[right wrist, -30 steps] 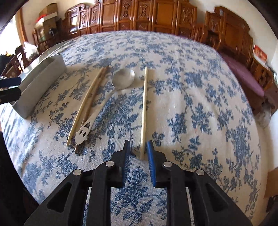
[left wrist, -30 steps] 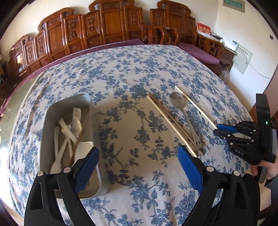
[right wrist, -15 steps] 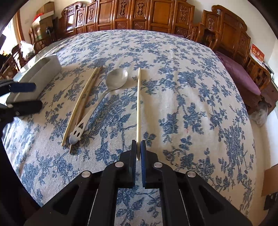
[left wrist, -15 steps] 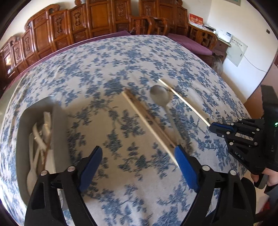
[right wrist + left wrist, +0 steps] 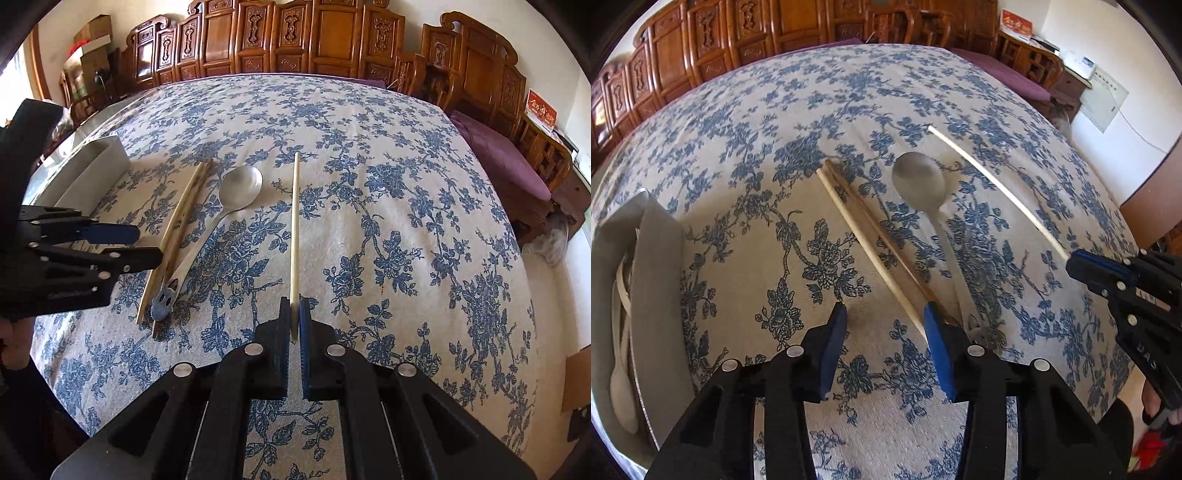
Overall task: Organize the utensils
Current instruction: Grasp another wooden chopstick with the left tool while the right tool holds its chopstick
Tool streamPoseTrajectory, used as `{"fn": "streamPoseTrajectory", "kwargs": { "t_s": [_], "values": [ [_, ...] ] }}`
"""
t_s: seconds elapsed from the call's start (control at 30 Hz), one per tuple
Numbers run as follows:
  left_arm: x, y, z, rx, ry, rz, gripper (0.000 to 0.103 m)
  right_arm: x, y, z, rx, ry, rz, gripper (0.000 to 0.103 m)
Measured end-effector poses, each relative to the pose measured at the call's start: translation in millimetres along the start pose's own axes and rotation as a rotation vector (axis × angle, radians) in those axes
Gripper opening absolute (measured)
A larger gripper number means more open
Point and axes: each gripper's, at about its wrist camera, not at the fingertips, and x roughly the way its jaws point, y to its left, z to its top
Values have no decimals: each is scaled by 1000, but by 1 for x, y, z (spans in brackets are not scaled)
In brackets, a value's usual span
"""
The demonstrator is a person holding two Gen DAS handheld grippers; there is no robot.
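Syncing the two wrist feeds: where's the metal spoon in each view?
Left wrist: metal spoon above centre, bowl far, handle running down toward the left gripper.
Right wrist: metal spoon left of centre, bowl far, between the paired chopsticks and the single chopstick clamped by the right gripper.
Shared landmark: the paired chopsticks, directly left of the spoon in both.

Bright daylight floods in; heavy fisheye bending with dark corners; short soft shadows under the left gripper (image 5: 884, 317) fingertips.
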Motion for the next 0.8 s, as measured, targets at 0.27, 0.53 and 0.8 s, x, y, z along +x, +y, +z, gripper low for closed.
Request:
{"fn": "streamPoseTrajectory", "kwargs": {
  "t_s": [0.27,0.53,0.8],
  "values": [
    [-5,10,-5,-1,3,16,11,-3,5,0,-9,-3,4,6],
    [-13,27,-11,4,15,61,0,-9,9,2,1,-12,39,6],
    [-35,38,-21,18,-20,69,0,-19,18,7,-8,-32,56,6]
  ]
}}
